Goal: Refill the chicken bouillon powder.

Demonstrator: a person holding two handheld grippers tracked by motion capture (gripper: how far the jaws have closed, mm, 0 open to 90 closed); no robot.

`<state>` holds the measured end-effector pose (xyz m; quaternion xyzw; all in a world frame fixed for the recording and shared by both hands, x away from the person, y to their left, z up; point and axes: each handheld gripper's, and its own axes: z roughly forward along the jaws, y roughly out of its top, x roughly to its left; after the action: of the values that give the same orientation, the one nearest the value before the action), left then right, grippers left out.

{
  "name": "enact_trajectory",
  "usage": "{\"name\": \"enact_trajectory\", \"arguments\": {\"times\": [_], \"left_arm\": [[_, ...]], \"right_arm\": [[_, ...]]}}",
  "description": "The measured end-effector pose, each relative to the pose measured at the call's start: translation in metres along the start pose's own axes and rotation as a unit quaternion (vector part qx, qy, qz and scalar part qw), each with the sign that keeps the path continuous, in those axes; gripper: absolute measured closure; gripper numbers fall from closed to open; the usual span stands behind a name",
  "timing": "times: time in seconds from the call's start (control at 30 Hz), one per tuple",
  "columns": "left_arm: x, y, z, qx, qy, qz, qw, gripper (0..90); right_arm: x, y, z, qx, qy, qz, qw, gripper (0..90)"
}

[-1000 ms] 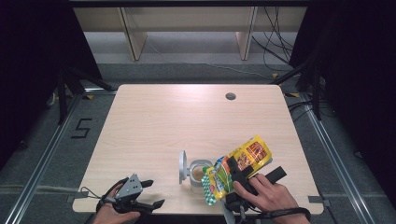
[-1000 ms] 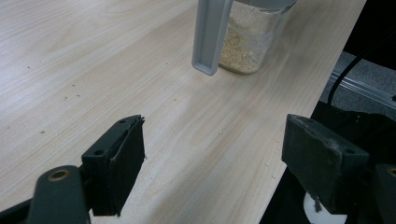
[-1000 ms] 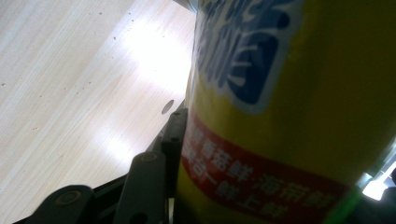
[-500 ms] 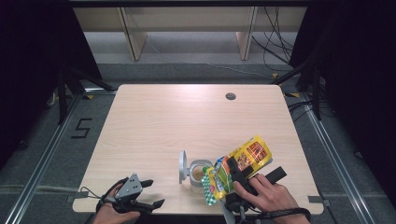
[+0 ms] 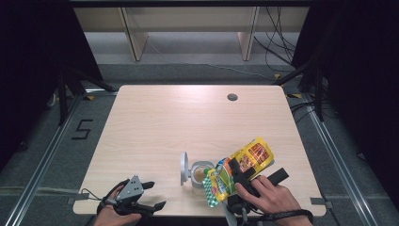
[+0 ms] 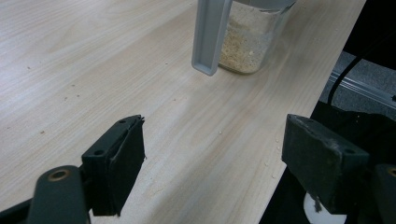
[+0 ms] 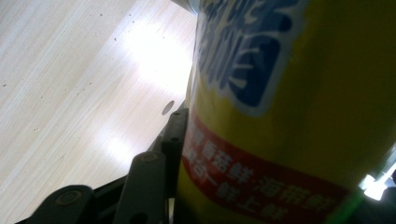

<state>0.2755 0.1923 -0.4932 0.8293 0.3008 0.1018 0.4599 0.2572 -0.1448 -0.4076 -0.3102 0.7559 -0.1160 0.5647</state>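
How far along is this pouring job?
Done: the jar's lid stands open and pale crumbs already lie inside, seen in the left gripper view. In hand: the right gripper holds the yellow packet tilted toward the jar's mouth. Left, probably: finishing the pour and closing the lid. The left gripper waits open.

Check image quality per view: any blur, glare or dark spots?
High view: sharp and evenly lit on the table, surroundings nearly black. Left gripper view: jaws crisp, jar slightly soft, lower right corner dark. Right gripper view: bag too close, print blurred; bright glare patch on the wood.
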Motion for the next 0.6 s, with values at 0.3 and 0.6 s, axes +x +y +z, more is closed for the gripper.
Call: {"name": "enact_trajectory", "arguments": {"times": [0.3,0.6], "left_arm": [[0.0004,-0.0001,0.0006,-0.001,-0.003,-0.002,1.0000,20.7],[0.0002,0.0001,-0.0003,0.000,0.000,0.000,1.0000,20.7]], "right_arm": [[-0.0009,-0.0019,0.0005,-0.002,-0.008,-0.010,0.9999,63.5],[0.0009,-0.0002,0.0012,-0.002,0.001,0.003,1.0000,63.5]]}}
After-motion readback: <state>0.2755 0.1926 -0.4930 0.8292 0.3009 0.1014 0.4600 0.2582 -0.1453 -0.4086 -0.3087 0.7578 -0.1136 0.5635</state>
